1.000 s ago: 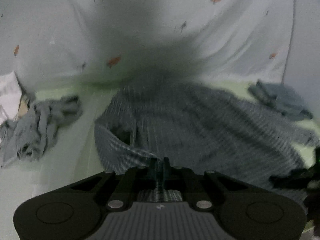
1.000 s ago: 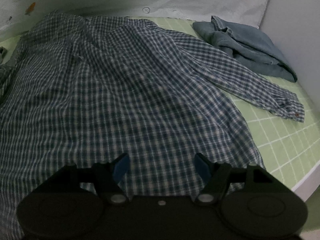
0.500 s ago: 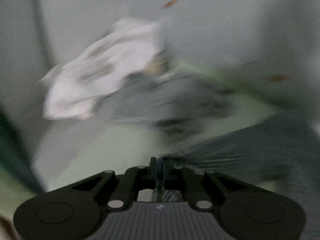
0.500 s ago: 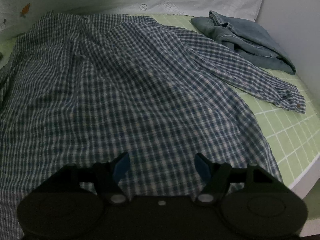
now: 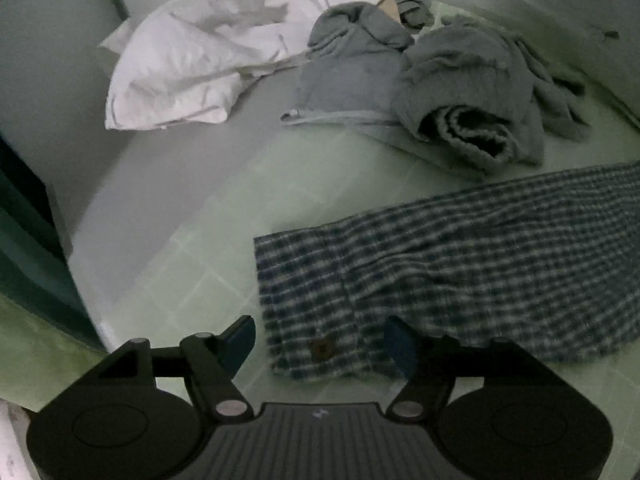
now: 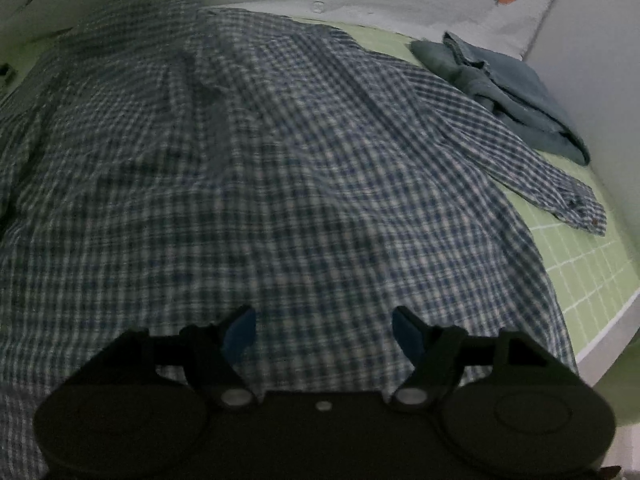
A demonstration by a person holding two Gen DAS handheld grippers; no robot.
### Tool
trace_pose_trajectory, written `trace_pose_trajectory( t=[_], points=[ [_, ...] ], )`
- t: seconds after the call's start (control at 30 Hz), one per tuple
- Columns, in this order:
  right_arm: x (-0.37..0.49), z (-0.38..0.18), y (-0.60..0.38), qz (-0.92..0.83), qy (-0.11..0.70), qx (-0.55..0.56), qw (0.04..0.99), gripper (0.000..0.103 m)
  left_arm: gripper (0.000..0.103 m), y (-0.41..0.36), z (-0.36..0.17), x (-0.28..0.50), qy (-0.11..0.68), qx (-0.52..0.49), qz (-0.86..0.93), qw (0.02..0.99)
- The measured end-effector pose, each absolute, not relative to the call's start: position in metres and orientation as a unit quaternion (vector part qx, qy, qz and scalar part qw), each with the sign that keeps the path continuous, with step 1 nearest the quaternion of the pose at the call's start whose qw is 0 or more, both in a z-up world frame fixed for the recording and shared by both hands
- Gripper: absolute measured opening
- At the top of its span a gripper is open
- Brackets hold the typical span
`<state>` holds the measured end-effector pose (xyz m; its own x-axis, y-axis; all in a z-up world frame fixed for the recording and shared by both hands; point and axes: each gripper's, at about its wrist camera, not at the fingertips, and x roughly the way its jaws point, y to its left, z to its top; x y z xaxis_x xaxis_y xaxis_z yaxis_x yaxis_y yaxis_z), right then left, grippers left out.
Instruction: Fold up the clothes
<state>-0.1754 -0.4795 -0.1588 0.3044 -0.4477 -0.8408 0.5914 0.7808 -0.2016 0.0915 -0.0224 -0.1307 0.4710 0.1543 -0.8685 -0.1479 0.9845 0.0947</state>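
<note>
Checked cotton, the shirt [image 6: 280, 168] lies spread over the frame middle, one sleeve [image 5: 440, 264] at lower right of the left view. Left gripper [image 5: 320, 340] and right gripper [image 6: 324, 328] stand apart, empty. Thin cloth may bunch, so a pinch could catch two layers.

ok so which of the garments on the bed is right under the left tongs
The blue checked shirt: its buttoned cuff lies between the open left tongs. The grey knit sweater and the white garment lie farther off, plain and crumpled.
</note>
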Motion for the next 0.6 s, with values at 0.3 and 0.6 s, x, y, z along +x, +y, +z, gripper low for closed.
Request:
trace_pose_trajectory(
  t=[0.3, 0.6],
  points=[
    [-0.148, -0.16, -0.46, -0.319, 0.501, 0.051, 0.803, 0.083, 0.078, -0.01, -0.141, 0.109, 0.487, -0.092, 0.108, 0.862],
    [-0.14, -0.162, -0.461, -0.327, 0.509, 0.036, 0.796, 0.091, 0.014, -0.009, -0.141, 0.115, 0.466, -0.001, 0.139, 0.874]
  ],
)
